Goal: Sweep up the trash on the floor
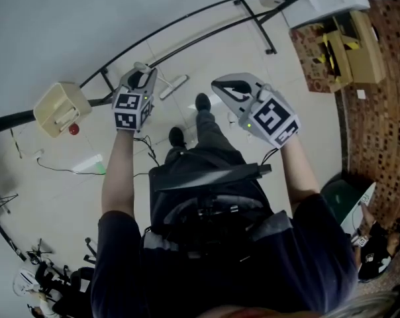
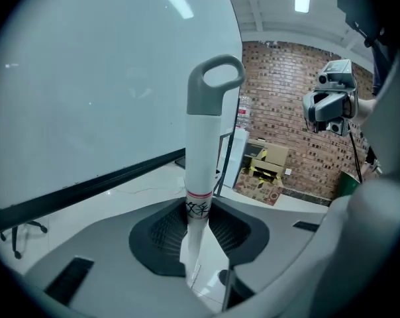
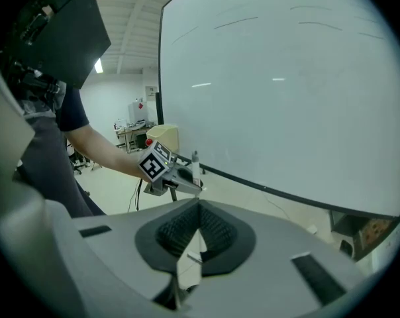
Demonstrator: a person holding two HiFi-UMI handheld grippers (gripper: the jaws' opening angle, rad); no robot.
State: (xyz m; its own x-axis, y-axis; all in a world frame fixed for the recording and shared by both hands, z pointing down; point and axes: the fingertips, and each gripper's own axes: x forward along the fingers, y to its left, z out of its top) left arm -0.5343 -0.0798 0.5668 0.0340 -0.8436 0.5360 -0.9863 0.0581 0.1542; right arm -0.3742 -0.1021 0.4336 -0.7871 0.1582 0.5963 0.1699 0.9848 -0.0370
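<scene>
Overhead, my left tool (image 1: 142, 83) and right tool (image 1: 226, 90) are held out in front of me above the floor (image 1: 206, 45), with the left one close to a black rail (image 1: 187, 22). Along the left tool, the jaws are clamped on a white handle (image 2: 201, 151) with a grey loop on top, standing upright between them. Along the right tool, the jaws are almost together, with nothing between them.
</scene>
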